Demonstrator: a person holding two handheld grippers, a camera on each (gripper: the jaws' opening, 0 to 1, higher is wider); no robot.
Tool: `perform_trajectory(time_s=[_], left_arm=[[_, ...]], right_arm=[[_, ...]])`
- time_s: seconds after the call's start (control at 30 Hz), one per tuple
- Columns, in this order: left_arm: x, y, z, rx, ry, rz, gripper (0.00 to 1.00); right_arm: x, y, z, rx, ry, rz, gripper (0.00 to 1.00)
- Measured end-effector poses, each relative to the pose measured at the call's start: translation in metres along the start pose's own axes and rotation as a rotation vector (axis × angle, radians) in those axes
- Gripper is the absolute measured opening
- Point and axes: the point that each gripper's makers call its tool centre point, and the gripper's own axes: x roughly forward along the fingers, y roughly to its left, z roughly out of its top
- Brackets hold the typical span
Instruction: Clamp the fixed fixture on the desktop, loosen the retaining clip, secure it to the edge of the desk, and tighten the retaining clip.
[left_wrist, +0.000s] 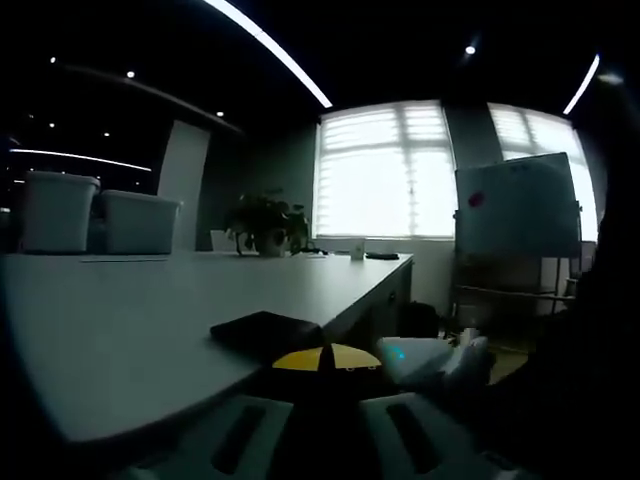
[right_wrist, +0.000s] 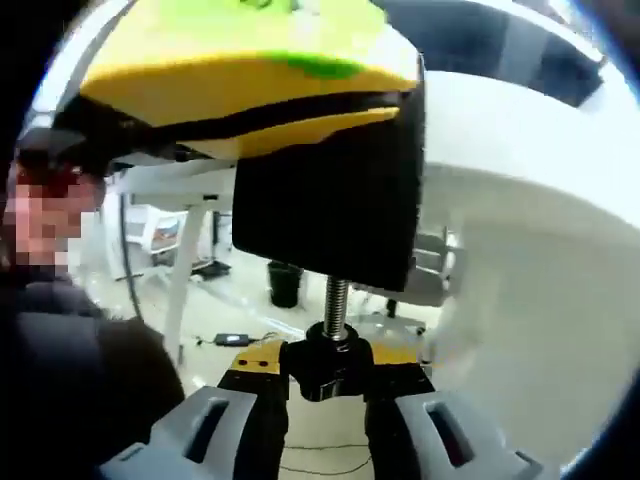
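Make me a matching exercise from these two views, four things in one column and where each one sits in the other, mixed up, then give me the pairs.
Things:
1. potted plant
2. whiteboard
3. white bins
4. threaded screw

Places:
A. on the desk, at its left side
B. on the floor beyond the desk, beside the window
C. under the black clamp block, above the right gripper
D. at the far end of the desk, before the window

Pairs: 1-D, 2-B, 3-A, 4-C
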Motion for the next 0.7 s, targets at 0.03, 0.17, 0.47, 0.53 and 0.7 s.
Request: perform_trajectory(time_s=[0.03,0.17,0.47,0.53,0.7], left_arm=[[0.0,0.0,0.0,0.0,0.0,-0.002,0.01],[0.0,-0.001,0.001,-0.006,-0.002,-0.002,0.01],[0.0,-0.001,0.0,-0.004,0.005,0.001,0.01],[0.0,-0.001,0.0,-0.004,0.005,0.001,0.01],[0.0,-0.001,0.0,-0.004,0.005,0.002,0.01]], right_arm=[[0.0,0.003,0.0,-0.005,0.0,0.059,0.27],[-0.001,0.006,0.001,-0.055,0.011,0.202,0.27],[-0.001,0.019,-0.002,-0.043,0.032,0.303,0.27],[0.001,0.01,-0.004,-0.064,0.036,0.27,0.28],[-0.002,-0.001,0.007,-0.2,-0.042,0.102,0.36]])
